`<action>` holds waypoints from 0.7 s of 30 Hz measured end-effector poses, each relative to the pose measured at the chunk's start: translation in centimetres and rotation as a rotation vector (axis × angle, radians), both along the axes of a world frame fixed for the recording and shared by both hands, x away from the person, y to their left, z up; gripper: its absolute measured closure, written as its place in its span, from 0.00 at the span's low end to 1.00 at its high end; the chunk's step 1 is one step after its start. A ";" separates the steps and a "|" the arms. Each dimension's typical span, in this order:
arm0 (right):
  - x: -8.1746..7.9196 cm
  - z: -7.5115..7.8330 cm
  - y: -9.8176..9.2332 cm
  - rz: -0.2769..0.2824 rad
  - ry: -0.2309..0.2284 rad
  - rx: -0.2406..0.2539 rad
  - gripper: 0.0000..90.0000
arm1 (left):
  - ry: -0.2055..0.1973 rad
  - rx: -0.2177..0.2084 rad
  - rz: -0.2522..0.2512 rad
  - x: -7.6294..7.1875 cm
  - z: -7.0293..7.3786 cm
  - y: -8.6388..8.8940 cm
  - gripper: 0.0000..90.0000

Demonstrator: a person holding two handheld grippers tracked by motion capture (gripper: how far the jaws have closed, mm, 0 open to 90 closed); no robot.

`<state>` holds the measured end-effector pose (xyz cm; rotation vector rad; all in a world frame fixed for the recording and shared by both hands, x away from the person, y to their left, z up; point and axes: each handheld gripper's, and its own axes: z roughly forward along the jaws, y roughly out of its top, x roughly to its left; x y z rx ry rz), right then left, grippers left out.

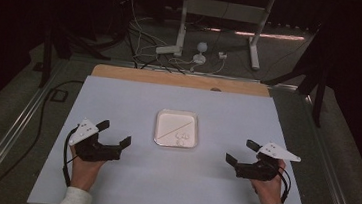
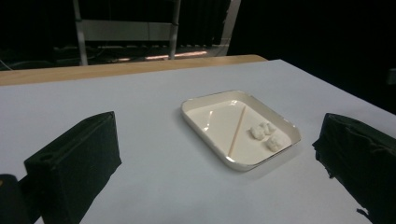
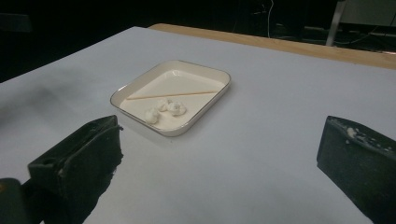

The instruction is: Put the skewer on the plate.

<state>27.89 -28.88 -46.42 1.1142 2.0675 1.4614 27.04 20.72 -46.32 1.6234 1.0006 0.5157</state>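
Both hands rest low on the table, left gripper (image 1: 115,132) and right gripper (image 1: 241,151) with jaws apart and nothing between them, flanking the tray (image 1: 161,130).

Lumps (image 1: 181,138): from my high view, too small; I cannot count them or tell what they are.
Left tongs (image 2: 224,163): in their own view, both black jaws are cut off by the bottom edge.
Right tongs (image 3: 224,158): likewise cut off below.
Desk (image 1: 109,195): near edge cut off, sleeves too.
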 end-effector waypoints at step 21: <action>-1.0 -1.0 -1.8 -0.011 -0.018 0.003 0.00 | -0.056 0.003 0.065 -2.1 -0.4 2.9 0.00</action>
